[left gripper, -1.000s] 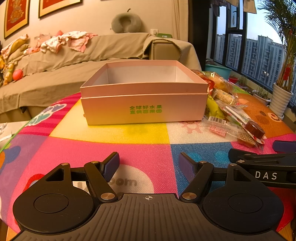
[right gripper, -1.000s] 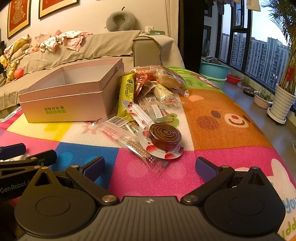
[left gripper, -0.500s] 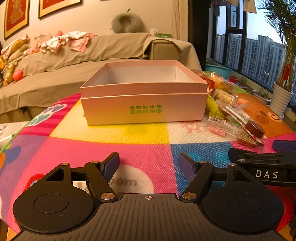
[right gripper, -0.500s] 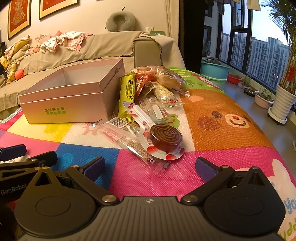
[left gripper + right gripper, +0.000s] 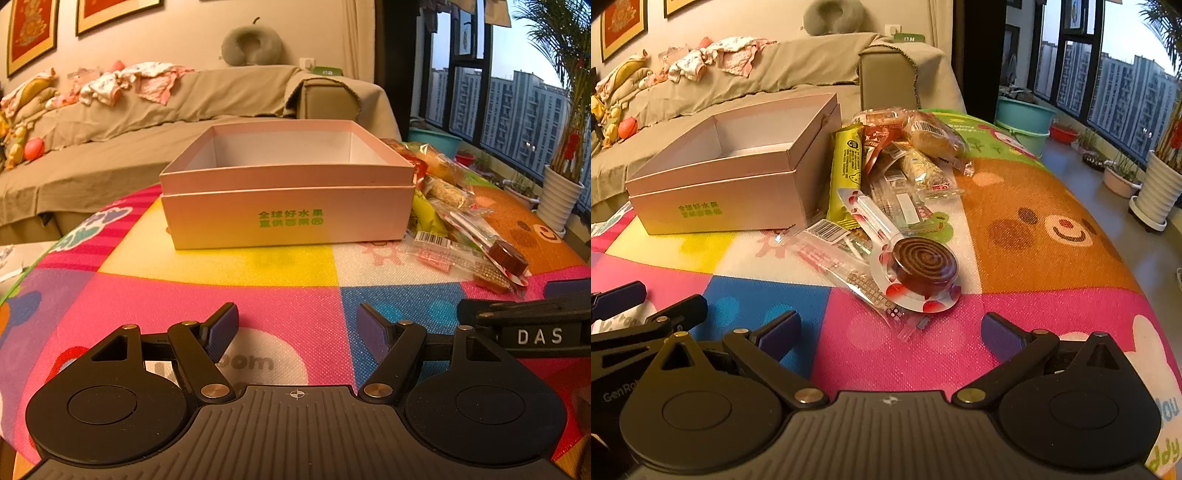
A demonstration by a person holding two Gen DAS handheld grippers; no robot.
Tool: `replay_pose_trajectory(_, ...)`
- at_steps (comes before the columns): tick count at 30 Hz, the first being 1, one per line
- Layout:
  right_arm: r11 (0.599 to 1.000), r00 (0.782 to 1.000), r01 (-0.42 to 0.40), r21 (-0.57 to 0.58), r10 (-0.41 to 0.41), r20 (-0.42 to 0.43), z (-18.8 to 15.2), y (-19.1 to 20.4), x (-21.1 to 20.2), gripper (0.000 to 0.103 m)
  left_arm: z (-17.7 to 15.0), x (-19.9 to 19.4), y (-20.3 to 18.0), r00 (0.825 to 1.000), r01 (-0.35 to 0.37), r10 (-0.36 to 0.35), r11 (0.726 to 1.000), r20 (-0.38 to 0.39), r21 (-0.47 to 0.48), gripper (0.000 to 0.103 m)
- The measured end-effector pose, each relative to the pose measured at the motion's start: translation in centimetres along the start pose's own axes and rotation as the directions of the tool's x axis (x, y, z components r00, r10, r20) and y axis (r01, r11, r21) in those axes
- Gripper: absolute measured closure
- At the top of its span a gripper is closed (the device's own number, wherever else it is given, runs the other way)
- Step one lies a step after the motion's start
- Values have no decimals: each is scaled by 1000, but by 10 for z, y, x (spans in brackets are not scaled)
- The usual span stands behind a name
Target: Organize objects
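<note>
An open, empty pink box (image 5: pixel 288 206) with green lettering stands on the colourful mat; it also shows in the right wrist view (image 5: pixel 724 177). A pile of wrapped snacks lies to its right: a brown spiral lollipop (image 5: pixel 925 266) in clear wrap, a yellow bar (image 5: pixel 846 173), a clear barcoded packet (image 5: pixel 842 254) and a bread packet (image 5: pixel 934 138). My left gripper (image 5: pixel 297 328) is open and empty, short of the box. My right gripper (image 5: pixel 890 332) is open and empty, just short of the lollipop.
A covered sofa (image 5: pixel 147 110) with clothes stands behind the table. A teal basin (image 5: pixel 1025 118) and potted plants (image 5: pixel 1156 192) stand on the floor by the windows at right. The mat's right edge (image 5: pixel 1137 280) drops to the floor.
The right gripper has edged slightly forward toward the lollipop. The left gripper has not moved.
</note>
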State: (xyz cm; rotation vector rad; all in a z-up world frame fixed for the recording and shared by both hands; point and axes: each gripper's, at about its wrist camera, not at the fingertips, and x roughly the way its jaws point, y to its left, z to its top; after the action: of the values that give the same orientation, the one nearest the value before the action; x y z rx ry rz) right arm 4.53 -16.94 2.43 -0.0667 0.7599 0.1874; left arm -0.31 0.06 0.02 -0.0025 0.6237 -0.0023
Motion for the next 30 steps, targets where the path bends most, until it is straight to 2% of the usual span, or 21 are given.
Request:
replay_pose_trajectory(5,999,998,-33,-1,33,55,-9,-6,-5,0,1,0,-1,1000,1,-1,1000,1,3,27)
replay_pose_trajectory(13,996,998,-60,-65,59,-14,-2,-7,-5,0,4,3,1,1000,9,-9,1000,-2,16,27)
replay_pose_trajectory(17,997,997,-56,-61,53,-54,4,-5,-4,0,8,1,6,1000,27,-27,1000,0,8,32)
replay_pose_trajectory(20,994,994,-79,-75,72,-88,13,-6,-1,0,21,-9,15,998,23,-23,1000,52,3,32)
replay_pose_trajectory(22,985,985,-146,-93,136,-101,18,-6,-2,0,38,-15,27,996,30,-28,999,90,-17,32)
replay_pose_trajectory(24,981,985,-168,-97,163,-50,24,-5,-12,0,56,-18,42,992,31,-24,998,122,-55,32)
replay_pose_trajectory(27,976,984,-141,-165,157,89,35,3,-36,0,85,-15,65,981,-26,43,996,191,-88,33)
replay_pose_trajectory(30,980,952,-95,-174,140,271,43,4,-61,0,107,8,80,975,-93,107,993,197,-76,33)
